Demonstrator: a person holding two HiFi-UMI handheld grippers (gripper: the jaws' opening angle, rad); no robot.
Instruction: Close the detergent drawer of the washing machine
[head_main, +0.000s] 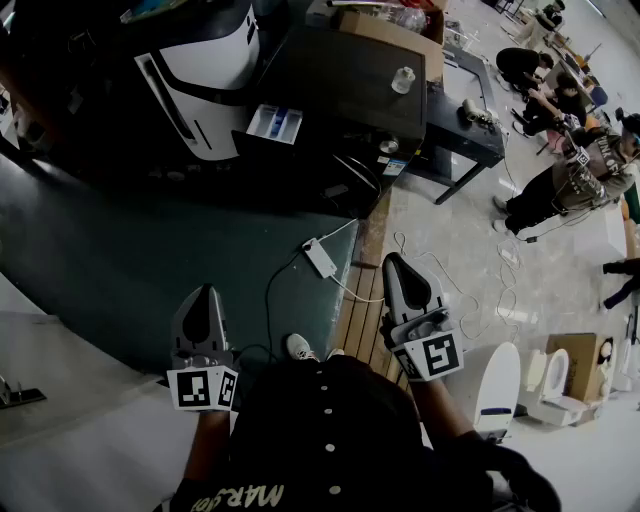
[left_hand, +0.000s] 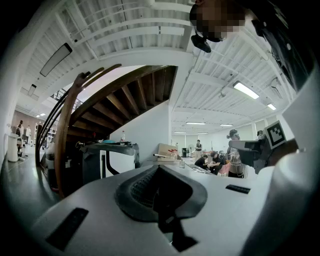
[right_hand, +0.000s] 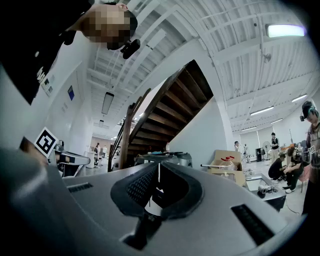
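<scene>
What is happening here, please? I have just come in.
A person stands on the floor, away from the washing machine, and holds a gripper in each hand. The left gripper and the right gripper are both shut with nothing between the jaws, and both are held close to the person's body. The detergent drawer sticks out of the machine, open. Neither gripper touches it, so the closing has not yet begun.

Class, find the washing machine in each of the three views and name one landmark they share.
Head view: washing machine upper left, detergent drawer open.
Left gripper view: washing machine left of centre, under the staircase.
Right gripper view: washing machine at centre, below the staircase.
Shared landmark: the cardboard box to its right.
</scene>
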